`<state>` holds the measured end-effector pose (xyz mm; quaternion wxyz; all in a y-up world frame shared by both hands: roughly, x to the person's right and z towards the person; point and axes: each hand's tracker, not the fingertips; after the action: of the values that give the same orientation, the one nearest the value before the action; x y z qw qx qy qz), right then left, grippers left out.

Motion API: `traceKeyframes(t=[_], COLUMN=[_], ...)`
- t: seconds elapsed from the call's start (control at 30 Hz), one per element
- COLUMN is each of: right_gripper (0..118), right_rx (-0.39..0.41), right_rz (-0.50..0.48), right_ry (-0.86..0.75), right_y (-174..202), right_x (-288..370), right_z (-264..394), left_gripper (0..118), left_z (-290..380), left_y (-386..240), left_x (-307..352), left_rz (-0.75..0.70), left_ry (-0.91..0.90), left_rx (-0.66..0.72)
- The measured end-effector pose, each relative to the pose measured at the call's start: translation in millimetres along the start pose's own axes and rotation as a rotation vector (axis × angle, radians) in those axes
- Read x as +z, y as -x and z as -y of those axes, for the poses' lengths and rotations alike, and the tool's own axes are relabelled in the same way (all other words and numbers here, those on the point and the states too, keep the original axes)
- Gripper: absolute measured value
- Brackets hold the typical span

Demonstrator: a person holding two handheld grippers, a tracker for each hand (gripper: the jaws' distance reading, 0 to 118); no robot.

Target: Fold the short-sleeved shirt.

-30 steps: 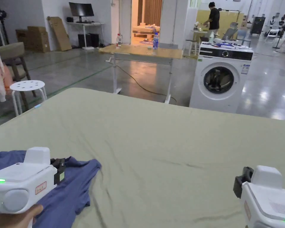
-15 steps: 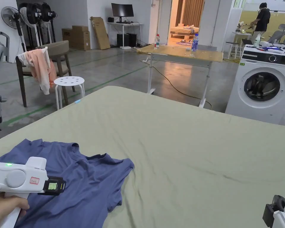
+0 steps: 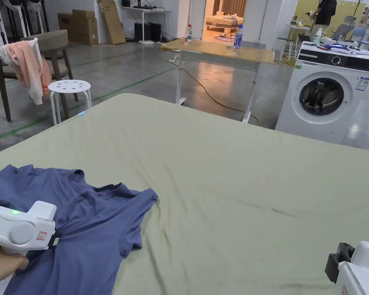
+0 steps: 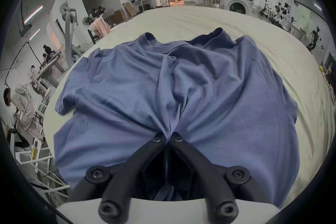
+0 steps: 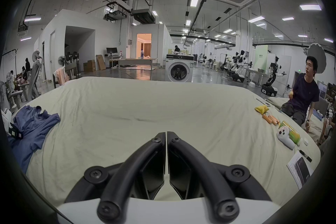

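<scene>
A blue short-sleeved shirt [image 3: 91, 226] lies rumpled at the near left corner of a bed [image 3: 226, 184] covered in a pale green sheet, its neckline toward the far side and one sleeve spread to the right. The left gripper [image 4: 167, 138], held in a hand [image 3: 1, 265] at the lower left of the head view, sits on the shirt; in the left gripper view its two black fingers [image 4: 157, 139] are drawn together with a ridge of the blue fabric pinched between their tips, and creases fan out from that point. The right gripper [image 5: 166, 134] is over bare sheet, well apart from the shirt, at the lower right of the head view; its fingers [image 5: 156, 139] are closed against each other with nothing between them. Along the bed's right edge lie small items, among them a white controller [image 5: 285, 138] and a printed sheet [image 5: 300, 169]. Beyond the bed stand a washing machine [image 3: 326, 92], a worktop [image 3: 218, 52] bearing bottles, a white stool [image 3: 69, 86], and a chair [image 3: 45, 50] draped with a pink garment [image 3: 28, 65].
</scene>
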<state>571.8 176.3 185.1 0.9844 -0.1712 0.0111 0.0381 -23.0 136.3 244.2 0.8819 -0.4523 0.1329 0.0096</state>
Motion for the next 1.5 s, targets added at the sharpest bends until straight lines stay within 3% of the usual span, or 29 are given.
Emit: traceKeyframes(t=[0.1,0.37,0.77,1.17,1.5], right_gripper=[1,1,1,1,1], right_rx=[-0.003,-0.007,-0.051,-0.063,-0.097], right_rz=[-0.002,-0.007,0.01,0.072,0.163], right_ry=[0.003,-0.014,-0.061,-0.136,-0.136], right_y=[-0.1,-4.3,-26.4,-66.2,-114.5], right_x=[1.6,5.5,25.8,59.0,74.6], right_z=[1.1,-3.3,-16.6,-30.5,-22.1], left_gripper=[0,0,0,0,0], left_z=[-1.2,-10.1,-91.9,-161.9,-164.1], left_y=[5.9,11.4,-40.4,-197.1,-356.4], left_x=[1.2,44.1,137.8,229.7,221.6], left_rz=[0.02,0.096,0.223,0.534,0.786], left_ry=[-0.013,-0.272,-0.596,-0.822,-0.721], left_rx=[0.058,0.188,0.031,-0.167,-0.325])
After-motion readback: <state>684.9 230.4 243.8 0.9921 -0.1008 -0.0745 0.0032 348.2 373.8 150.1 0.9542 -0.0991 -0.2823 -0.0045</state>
